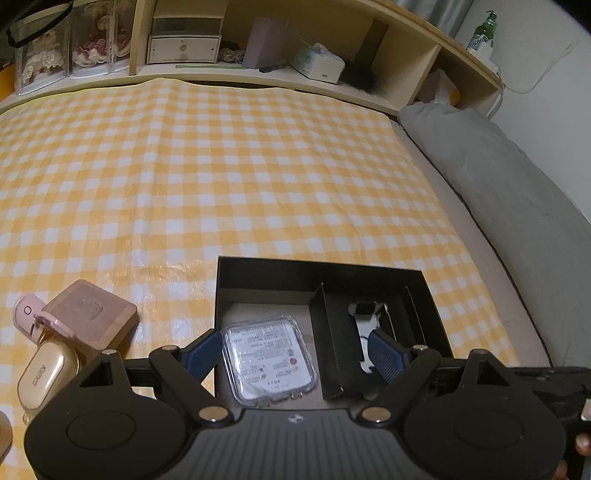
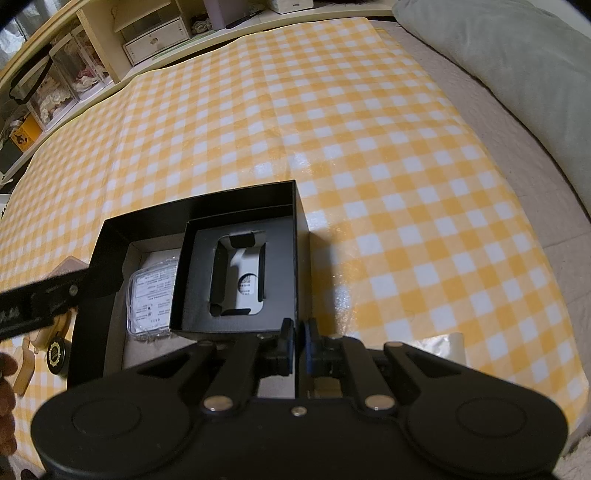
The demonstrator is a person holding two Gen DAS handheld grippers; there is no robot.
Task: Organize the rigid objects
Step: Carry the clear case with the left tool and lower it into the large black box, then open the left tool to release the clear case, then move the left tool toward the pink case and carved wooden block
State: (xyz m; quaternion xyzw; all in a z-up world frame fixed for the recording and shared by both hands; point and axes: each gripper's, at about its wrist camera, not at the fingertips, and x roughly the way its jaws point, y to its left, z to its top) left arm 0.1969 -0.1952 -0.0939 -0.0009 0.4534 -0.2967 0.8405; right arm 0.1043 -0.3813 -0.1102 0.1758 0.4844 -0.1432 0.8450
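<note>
A black open box (image 1: pixel 317 271) (image 2: pixel 110 236) lies on the yellow checked cloth. Inside it lie a clear plastic case (image 1: pixel 269 360) (image 2: pixel 151 291) with a printed label and a black inner tray (image 2: pixel 195 280) holding a white item (image 1: pixel 365 325) (image 2: pixel 243 273). My left gripper (image 1: pixel 295 354) is open and empty, its fingers spread over the box's near side above the clear case. My right gripper (image 2: pixel 299 343) is shut on the box's right wall. A pink square case (image 1: pixel 90 312), a pink device (image 1: pixel 26 312) and a gold case (image 1: pixel 46 374) lie left of the box.
A grey pillow (image 1: pixel 498 177) (image 2: pixel 498 48) lies along the right edge. Shelves (image 1: pixel 258 48) with boxes and a green bottle (image 1: pixel 484 29) stand at the back. A round black tin (image 2: pixel 57 356) and wooden item lie left of the box.
</note>
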